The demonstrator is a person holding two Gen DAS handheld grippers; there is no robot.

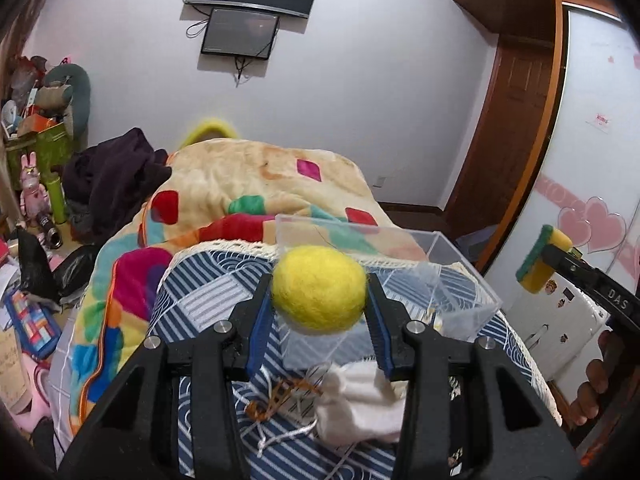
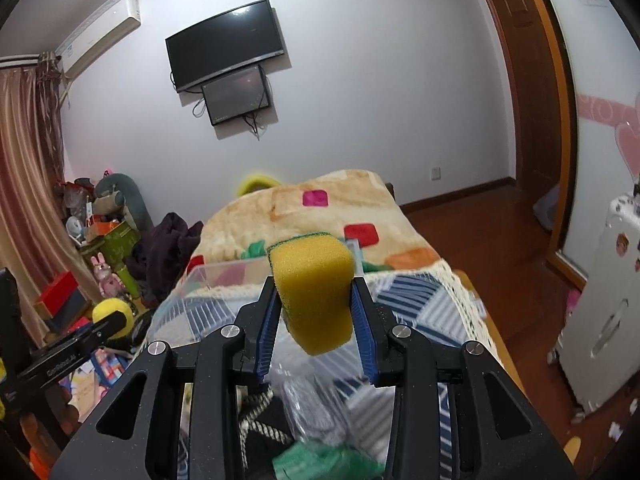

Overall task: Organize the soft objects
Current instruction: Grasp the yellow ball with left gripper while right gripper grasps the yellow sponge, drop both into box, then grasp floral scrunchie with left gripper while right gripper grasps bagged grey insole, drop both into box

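My left gripper (image 1: 320,292) is shut on a yellow felt ball (image 1: 319,289) and holds it above the near side of a clear plastic box (image 1: 460,280) on a blue striped cloth. My right gripper (image 2: 314,300) is shut on a yellow sponge (image 2: 314,296) with a green scrub side, held in the air over the same clear box (image 2: 208,276). The right gripper with the sponge (image 1: 540,258) shows at the right of the left wrist view. The left gripper with the ball (image 2: 113,318) shows at the lower left of the right wrist view.
A white cloth pouch (image 1: 360,404) with a drawstring and an orange cord piece (image 1: 280,396) lie on the striped cloth (image 1: 208,300) below the left gripper. A clear bag (image 2: 316,404) and a green item (image 2: 320,464) lie under the right gripper. A colourful blanket (image 1: 248,184) covers the bed behind.
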